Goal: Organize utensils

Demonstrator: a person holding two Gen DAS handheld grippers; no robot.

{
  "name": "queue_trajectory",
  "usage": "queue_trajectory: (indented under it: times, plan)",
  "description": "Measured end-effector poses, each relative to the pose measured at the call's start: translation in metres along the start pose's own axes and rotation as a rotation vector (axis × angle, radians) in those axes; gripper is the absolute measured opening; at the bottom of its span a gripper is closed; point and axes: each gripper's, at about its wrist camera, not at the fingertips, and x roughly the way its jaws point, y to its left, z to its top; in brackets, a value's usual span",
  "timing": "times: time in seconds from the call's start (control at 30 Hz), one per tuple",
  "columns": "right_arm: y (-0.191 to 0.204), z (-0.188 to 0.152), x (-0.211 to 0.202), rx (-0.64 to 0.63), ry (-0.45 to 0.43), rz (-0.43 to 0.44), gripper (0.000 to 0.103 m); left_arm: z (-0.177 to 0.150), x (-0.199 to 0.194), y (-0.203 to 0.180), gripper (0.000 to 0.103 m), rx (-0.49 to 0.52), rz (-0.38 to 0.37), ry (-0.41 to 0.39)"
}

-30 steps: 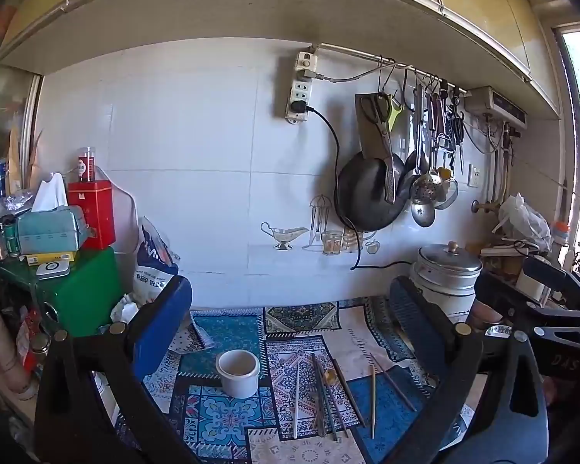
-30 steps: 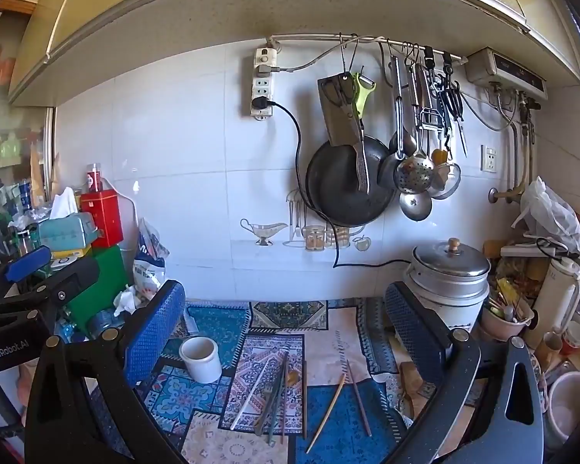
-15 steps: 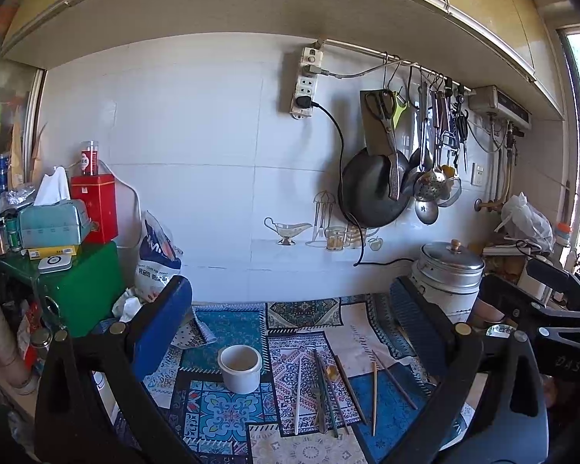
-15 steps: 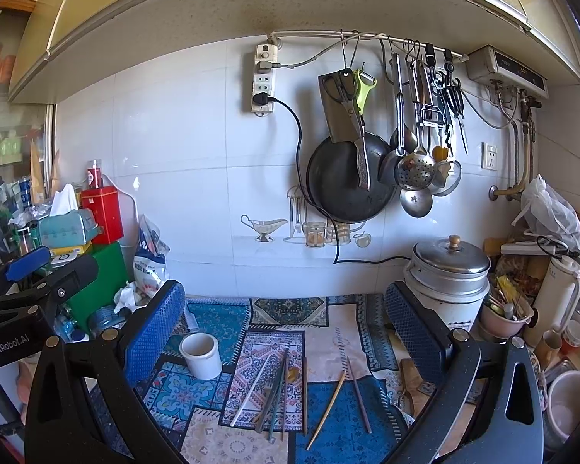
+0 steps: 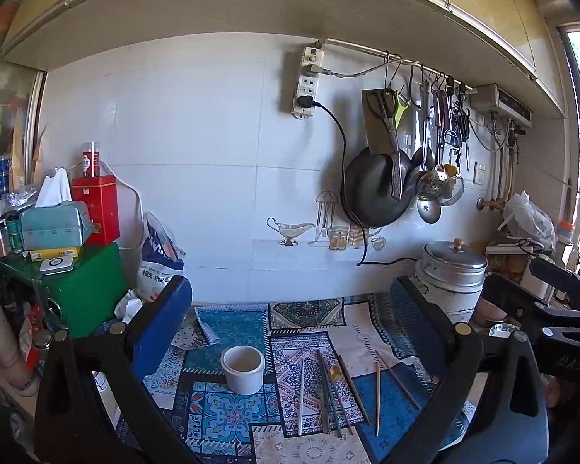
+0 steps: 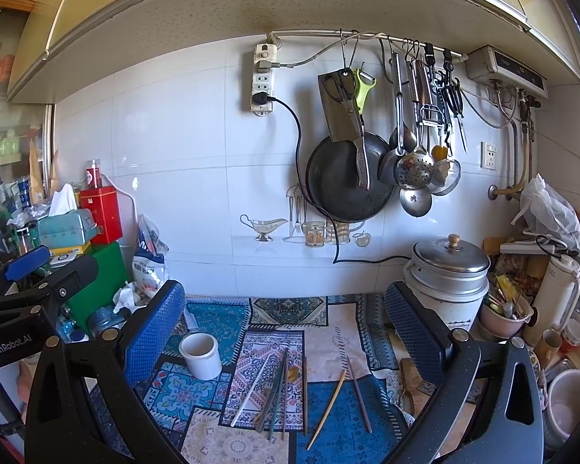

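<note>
Several chopsticks (image 5: 377,398) and a small spoon (image 5: 333,371) lie loose on the patterned mat (image 5: 228,413), just right of a white cup (image 5: 243,369). My left gripper (image 5: 290,324) hovers above them, open and holding nothing. In the right wrist view the same chopsticks (image 6: 326,410) lie fanned out beside the white cup (image 6: 200,355), and a white chopstick (image 6: 251,394) lies closest to the cup. My right gripper (image 6: 284,332) is also open and holding nothing, well above the mat (image 6: 340,425). Each gripper shows at the edge of the other's view.
A lidded steel pot (image 6: 448,270) stands at the back right, with a pink bowl of utensils (image 6: 504,313) and a white flask (image 6: 556,294) beyond it. A green box (image 5: 81,282) with tins stands at the left. A pan (image 6: 344,178) and ladles hang on the wall.
The left wrist view has drifted slightly, so the scene sits a little further right. Both grippers stay open, and nothing on the mat has moved.
</note>
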Motion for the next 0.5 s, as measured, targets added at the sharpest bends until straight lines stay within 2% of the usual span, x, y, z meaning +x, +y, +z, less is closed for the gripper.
queue_trajectory:
  times: [0.5]
  plan:
    - [-0.0009,-0.001,0.002,0.002,0.005,-0.007,0.103,0.0,0.002,-0.0014,0.103,0.004,-0.002,0.001]
